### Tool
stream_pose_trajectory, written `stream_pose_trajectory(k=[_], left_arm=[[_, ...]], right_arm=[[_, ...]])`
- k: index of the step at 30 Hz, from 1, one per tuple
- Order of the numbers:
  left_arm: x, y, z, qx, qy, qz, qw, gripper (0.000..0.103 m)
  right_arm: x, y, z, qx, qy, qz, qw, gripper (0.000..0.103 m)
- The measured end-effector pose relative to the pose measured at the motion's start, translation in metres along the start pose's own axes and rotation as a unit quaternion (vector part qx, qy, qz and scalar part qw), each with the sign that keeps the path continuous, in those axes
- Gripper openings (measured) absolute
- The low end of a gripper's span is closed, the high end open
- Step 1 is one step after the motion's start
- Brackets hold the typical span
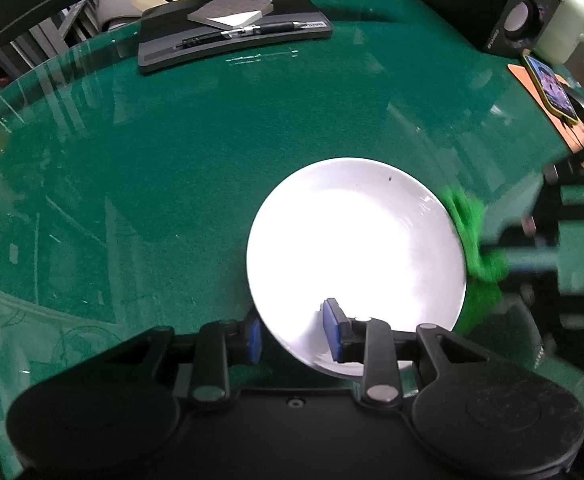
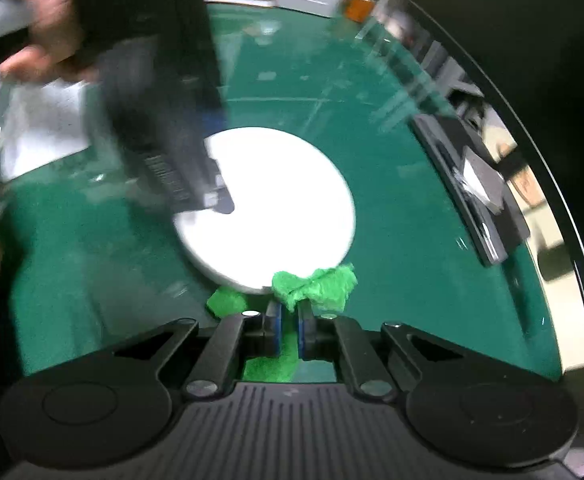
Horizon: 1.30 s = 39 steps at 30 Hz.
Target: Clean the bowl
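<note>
Left claw pinches the bowl rim nearest it.

The bowl sits on the bench, its near rim between the left gripper fingers. The cloth lies against its right rim

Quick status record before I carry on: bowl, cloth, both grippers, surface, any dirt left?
bowl: white bowl, rim clamped by left gripper
cloth: green cloth, at the bowl's edge
right gripper: right gripper, jaws shut on the cloth
surface: green table under glass
dirt: one small dark speck near the far rim
clarity: right wrist view blurred
</note>
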<state>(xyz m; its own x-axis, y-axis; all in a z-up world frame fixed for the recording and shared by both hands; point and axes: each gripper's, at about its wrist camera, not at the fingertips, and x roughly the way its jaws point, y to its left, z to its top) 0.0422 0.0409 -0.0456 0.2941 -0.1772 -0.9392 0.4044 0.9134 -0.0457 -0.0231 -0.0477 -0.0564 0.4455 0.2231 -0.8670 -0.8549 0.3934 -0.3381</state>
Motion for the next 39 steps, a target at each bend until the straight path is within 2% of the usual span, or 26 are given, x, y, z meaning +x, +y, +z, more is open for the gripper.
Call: stream_pose_trajectory(k=[1,3,7,8,10,13,15,18,20,21,22,23,24,25,26,27,29,31,33,34,35,37,39], left_arm=[[0.000,0.000,0.000,0.001,0.001,-0.001,1.0000,0.031],[0.000,0.000,0.000,0.003,0.003,-0.002,1.0000,0.031],[0.000,-0.001,0.000,0.005,0.005,-0.001,1.0000,0.031],[0.000,0.000,0.000,0.005,0.005,-0.002,1.0000,0.031],[0.000,0.000,0.000,0.006,0.005,-0.004,1.0000,0.031],[0.000,0.000,0.000,0.009,0.005,-0.004,0.9999,0.031],[0.000,0.001,-0.001,0.010,0.005,-0.005,0.9999,0.031],[0.000,0.001,-0.001,0.011,0.006,-0.005,0.9999,0.031],[-0.001,0.001,-0.001,0.011,0.006,-0.005,0.9999,0.031],[-0.001,0.002,-0.001,0.011,0.006,-0.005,0.9999,0.031],[-0.001,0.002,-0.001,0.010,0.006,-0.005,0.9999,0.031],[-0.001,0.002,-0.001,0.009,0.005,-0.005,0.9999,0.031],[-0.001,0.002,-0.002,0.009,0.005,-0.005,0.9999,0.031],[-0.001,0.002,-0.002,0.009,0.004,-0.005,0.9999,0.031],[-0.001,0.003,-0.002,0.009,0.004,-0.006,0.9999,0.031],[-0.001,0.003,-0.002,0.009,0.004,-0.006,0.9999,0.031],[-0.001,0.002,-0.002,0.011,0.003,-0.006,0.9999,0.031],[-0.001,0.002,-0.002,0.011,0.004,-0.005,0.9999,0.031],[-0.001,0.002,-0.002,0.011,0.005,-0.004,0.9999,0.031],[-0.001,0.002,-0.002,0.011,0.005,-0.004,0.9999,0.031],[-0.001,0.002,-0.002,0.011,0.005,-0.003,0.9999,0.031],[-0.001,0.002,-0.002,0.009,0.006,-0.003,0.9999,0.031],[-0.001,0.002,-0.002,0.008,0.005,-0.003,1.0000,0.031]], right_arm=[[-0.002,0.004,-0.001,-0.008,-0.003,0.014,1.000,0.007],[-0.001,0.004,-0.001,-0.014,-0.002,0.004,1.000,0.006],[0.008,-0.019,0.007,0.024,-0.017,-0.052,0.998,0.007],[0.008,-0.021,0.008,0.031,-0.021,-0.055,0.998,0.007],[0.006,-0.016,0.008,0.018,-0.017,-0.053,0.998,0.007],[0.001,0.001,-0.001,-0.014,-0.011,-0.004,1.000,0.007],[-0.003,0.004,-0.004,-0.011,-0.014,0.000,1.000,0.007],[-0.002,-0.020,-0.002,0.097,-0.025,-0.007,0.995,0.007],[0.003,-0.055,-0.007,0.233,-0.038,0.005,0.972,0.007],[0.007,-0.070,-0.010,0.294,-0.042,0.018,0.955,0.007],[0.016,-0.095,-0.023,0.406,-0.047,0.060,0.910,0.007],[0.020,-0.104,-0.033,0.469,-0.051,0.085,0.878,0.007],[0.024,-0.113,-0.044,0.531,-0.054,0.111,0.838,0.007],[0.031,-0.120,-0.068,0.635,-0.063,0.161,0.753,0.007],[0.035,-0.120,-0.085,0.687,-0.066,0.185,0.699,0.007],[0.037,-0.118,-0.093,0.709,-0.067,0.199,0.673,0.007],[0.045,-0.106,-0.118,0.771,-0.074,0.240,0.586,0.007],[0.052,-0.095,-0.143,0.821,-0.081,0.278,0.492,0.007],[0.056,-0.092,-0.144,0.836,-0.088,0.275,0.466,0.007],[0.060,-0.092,-0.142,0.847,-0.098,0.271,0.447,0.007],[0.059,-0.090,-0.141,0.850,-0.101,0.270,0.441,0.007],[0.064,-0.092,-0.135,0.866,-0.123,0.270,0.403,0.007],[0.066,-0.089,-0.133,0.870,-0.129,0.269,0.394,0.007]])
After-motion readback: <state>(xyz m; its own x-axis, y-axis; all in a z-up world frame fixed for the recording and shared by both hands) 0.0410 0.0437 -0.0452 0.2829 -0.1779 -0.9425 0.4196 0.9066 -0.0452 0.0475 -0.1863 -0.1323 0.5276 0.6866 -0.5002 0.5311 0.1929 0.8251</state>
